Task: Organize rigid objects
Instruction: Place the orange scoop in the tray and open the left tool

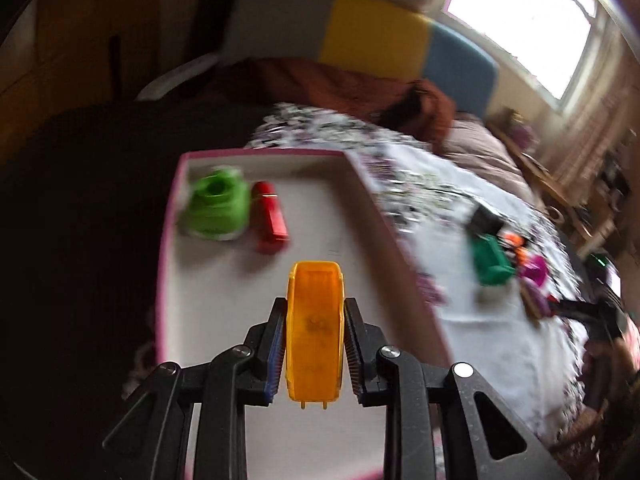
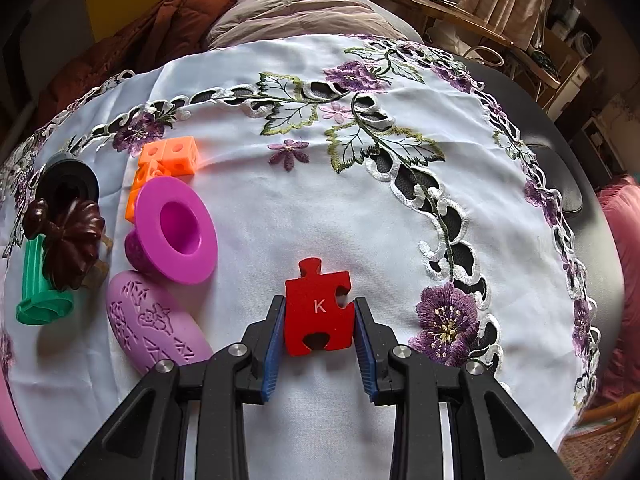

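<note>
My left gripper is shut on an orange translucent plastic piece and holds it over a pink-edged white tray. In the tray lie a green spool-like piece and a red block. My right gripper is shut on a red puzzle piece marked K just above the embroidered white tablecloth. To its left lie a magenta flanged cup, orange cubes, a lilac oval piece, a teal-green cylinder, a dark brown flower-shaped piece and a black ring.
The same loose pieces show blurred to the right of the tray in the left wrist view. A brown blanket and pillows lie behind the table. A wooden shelf stands at the far right. The table edge curves close on the right.
</note>
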`<state>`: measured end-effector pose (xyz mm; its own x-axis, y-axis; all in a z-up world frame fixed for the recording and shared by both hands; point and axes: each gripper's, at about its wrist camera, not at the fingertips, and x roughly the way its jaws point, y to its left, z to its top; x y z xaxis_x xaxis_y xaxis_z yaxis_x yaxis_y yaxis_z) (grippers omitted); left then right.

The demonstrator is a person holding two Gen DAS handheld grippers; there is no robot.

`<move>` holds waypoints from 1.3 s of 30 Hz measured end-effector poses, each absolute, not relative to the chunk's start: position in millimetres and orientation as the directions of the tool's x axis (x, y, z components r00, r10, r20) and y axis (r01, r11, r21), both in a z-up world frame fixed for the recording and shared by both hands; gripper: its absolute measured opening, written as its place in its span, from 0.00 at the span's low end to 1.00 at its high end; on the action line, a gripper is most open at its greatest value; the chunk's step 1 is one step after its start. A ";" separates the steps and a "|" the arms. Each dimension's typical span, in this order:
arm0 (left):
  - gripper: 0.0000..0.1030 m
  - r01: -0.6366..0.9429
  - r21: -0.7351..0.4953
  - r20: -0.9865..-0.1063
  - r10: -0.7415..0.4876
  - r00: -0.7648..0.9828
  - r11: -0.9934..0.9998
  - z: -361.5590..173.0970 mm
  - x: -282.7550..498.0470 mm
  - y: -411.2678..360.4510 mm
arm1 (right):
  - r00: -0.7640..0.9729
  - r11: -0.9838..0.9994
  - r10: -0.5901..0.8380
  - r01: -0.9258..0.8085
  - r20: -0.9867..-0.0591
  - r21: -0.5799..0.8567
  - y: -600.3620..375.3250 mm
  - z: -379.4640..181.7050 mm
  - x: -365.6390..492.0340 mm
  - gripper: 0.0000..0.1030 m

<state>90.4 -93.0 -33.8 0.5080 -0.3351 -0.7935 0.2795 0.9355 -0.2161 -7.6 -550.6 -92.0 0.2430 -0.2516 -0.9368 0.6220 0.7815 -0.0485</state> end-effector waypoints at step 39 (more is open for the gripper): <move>0.39 0.255 -0.111 -0.725 -0.254 0.640 0.961 -1.1 49.1 -73.1 | 0.237 0.796 -0.272 0.601 -0.933 -0.079 -547.5 -91.1 -9.3 0.32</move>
